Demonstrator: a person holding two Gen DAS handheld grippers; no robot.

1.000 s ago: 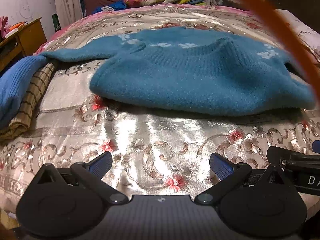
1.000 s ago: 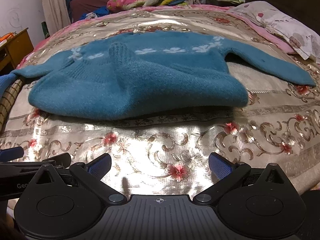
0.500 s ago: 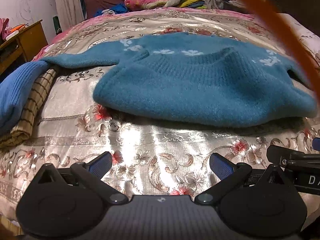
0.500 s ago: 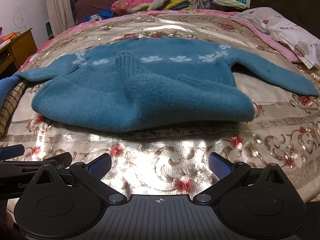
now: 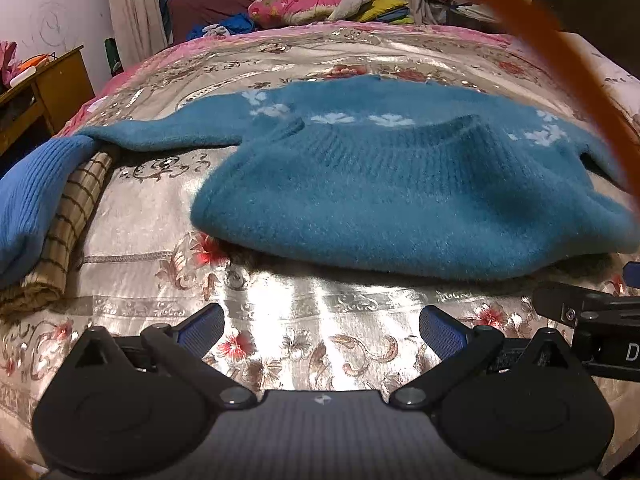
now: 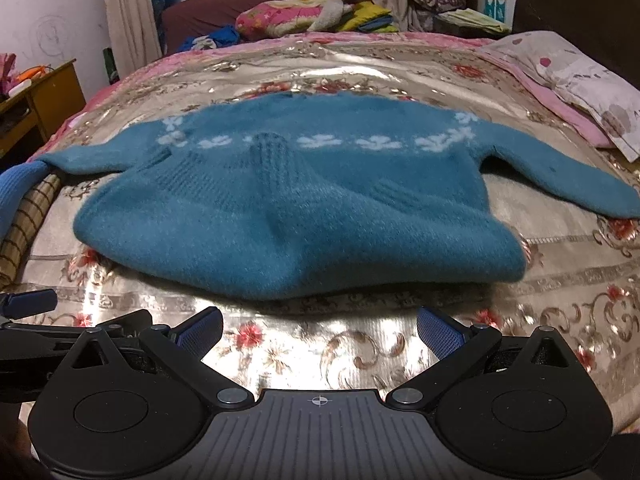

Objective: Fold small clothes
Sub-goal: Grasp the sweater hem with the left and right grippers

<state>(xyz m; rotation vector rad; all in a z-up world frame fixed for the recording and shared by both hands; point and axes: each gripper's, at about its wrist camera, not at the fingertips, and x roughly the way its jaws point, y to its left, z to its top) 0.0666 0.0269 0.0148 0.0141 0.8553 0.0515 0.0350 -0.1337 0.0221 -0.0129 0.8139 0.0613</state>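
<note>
A small teal knitted sweater point(image 5: 400, 200) with white flowers lies on the shiny floral bedspread point(image 5: 320, 300), its lower half folded up over the body and both sleeves spread out sideways. It also shows in the right wrist view point(image 6: 300, 220). My left gripper point(image 5: 322, 326) is open and empty, a short way in front of the sweater's near folded edge. My right gripper point(image 6: 320, 326) is open and empty too, just short of that same edge. Each gripper's side shows at the edge of the other's view.
A folded blue knit point(image 5: 28, 208) lies on a checked cloth point(image 5: 68, 232) at the left bed edge. Pillows point(image 6: 580, 92) lie at the right, piled bedding point(image 6: 304, 16) at the back. A wooden cabinet point(image 5: 48, 88) stands left of the bed. An orange cable point(image 5: 560, 60) crosses the left view.
Both grippers have drawn back and lifted slightly from the sweater, which now looks farther off and lower in view. The sweater has not moved. Both stay open.
</note>
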